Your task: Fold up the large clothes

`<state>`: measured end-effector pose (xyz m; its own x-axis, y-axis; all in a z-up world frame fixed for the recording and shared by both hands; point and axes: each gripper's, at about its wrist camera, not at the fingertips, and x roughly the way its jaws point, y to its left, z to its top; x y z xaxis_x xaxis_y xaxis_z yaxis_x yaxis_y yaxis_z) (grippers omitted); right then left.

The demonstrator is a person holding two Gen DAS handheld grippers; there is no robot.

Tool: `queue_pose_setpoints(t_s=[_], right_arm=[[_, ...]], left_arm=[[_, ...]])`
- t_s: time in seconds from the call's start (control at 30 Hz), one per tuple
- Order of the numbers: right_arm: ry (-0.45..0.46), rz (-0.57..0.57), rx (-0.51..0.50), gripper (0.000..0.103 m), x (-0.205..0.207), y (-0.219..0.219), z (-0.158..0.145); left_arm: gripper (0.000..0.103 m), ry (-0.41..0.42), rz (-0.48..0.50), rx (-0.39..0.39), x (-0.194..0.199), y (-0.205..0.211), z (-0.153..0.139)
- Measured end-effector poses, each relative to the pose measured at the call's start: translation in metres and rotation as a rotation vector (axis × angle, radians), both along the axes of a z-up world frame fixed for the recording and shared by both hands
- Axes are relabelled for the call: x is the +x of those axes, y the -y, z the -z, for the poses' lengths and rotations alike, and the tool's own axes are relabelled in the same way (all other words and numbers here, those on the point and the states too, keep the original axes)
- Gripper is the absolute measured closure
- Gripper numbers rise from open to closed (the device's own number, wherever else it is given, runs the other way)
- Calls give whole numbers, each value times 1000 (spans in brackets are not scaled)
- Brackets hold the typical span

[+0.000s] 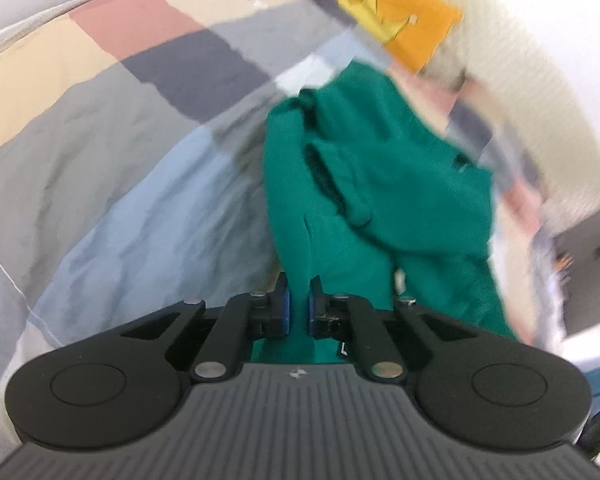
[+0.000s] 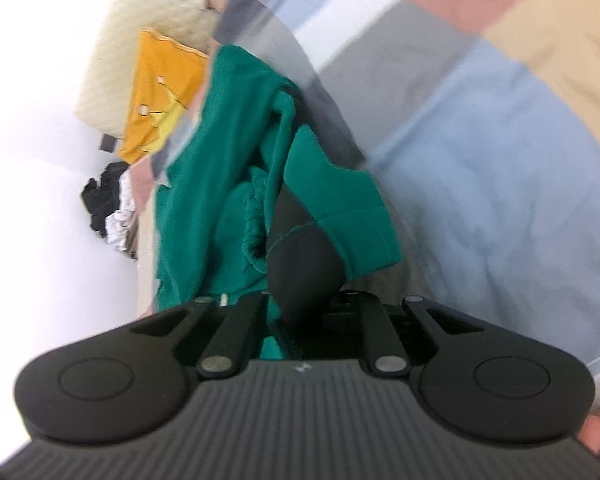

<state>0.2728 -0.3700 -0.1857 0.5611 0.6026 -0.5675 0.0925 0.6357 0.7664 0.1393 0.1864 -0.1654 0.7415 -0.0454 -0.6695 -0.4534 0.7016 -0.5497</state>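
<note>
A green garment [image 1: 364,184] hangs bunched above a patchwork bedspread [image 1: 120,128]. My left gripper [image 1: 299,300] is shut on a fold of it, the blue pads pinching the green cloth. In the right wrist view the same green garment [image 2: 220,184] shows an elastic cuff and a black inner part [image 2: 304,256]. My right gripper [image 2: 300,304] is shut on that cloth, its fingertips hidden by the fabric. Both views are blurred.
An orange cushion [image 1: 404,20] with a yellow crown lies by a cream knitted pillow [image 1: 512,64] at the head of the bed. A black and white pile of clothes [image 2: 108,204] lies beyond the bed's edge. White wall surrounds.
</note>
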Motion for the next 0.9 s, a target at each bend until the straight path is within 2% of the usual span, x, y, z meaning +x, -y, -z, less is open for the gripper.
queue_pose_setpoints(t_s=[0.13, 0.3, 0.73, 0.9], right_arm=[[86, -19, -7, 92, -10, 2, -36], [153, -38, -19, 92, -29, 8, -68], [188, -78, -59, 92, -128, 42, -87], [202, -65, -47, 92, -150, 47, -99]], left_arm=[[96, 73, -39, -121, -15, -15, -8], [97, 137, -44, -213, -37, -30, -18], [97, 198, 37, -346, -140, -24, -26], [97, 218, 61, -389, -157, -26, -24]])
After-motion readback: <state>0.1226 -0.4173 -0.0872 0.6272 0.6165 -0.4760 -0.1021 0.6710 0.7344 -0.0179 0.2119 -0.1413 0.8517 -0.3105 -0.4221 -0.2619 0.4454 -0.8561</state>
